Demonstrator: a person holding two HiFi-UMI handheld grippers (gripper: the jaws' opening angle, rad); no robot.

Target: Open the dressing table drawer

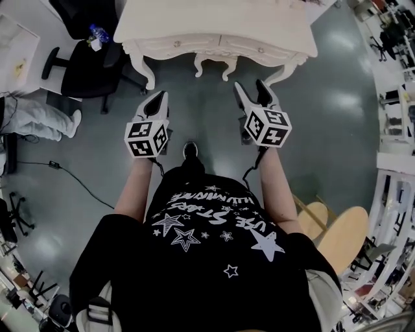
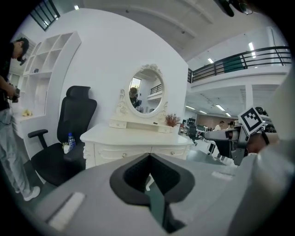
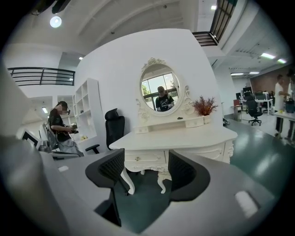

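Observation:
The white dressing table [image 1: 214, 19] stands ahead of me, a short stretch of floor away. Under its top sit two shut drawers side by side, each with a small knob: the left drawer [image 1: 176, 44] and the right drawer [image 1: 261, 49]. My left gripper [image 1: 157, 102] is shut and empty, pointing at the table's left half [image 2: 123, 155]. To its right my right gripper [image 1: 250, 89] stands open with nothing between its fingers. Through that gap the left drawer [image 3: 138, 158] shows. Neither gripper touches the table.
A black office chair [image 1: 91, 65] with a water bottle [image 1: 97, 32] on its seat stands left of the table. A person [image 1: 32, 120] is at the far left by white shelves [image 3: 87, 110]. An oval mirror [image 3: 160, 94] tops the table. Wooden stools [image 1: 343, 233] sit at my right.

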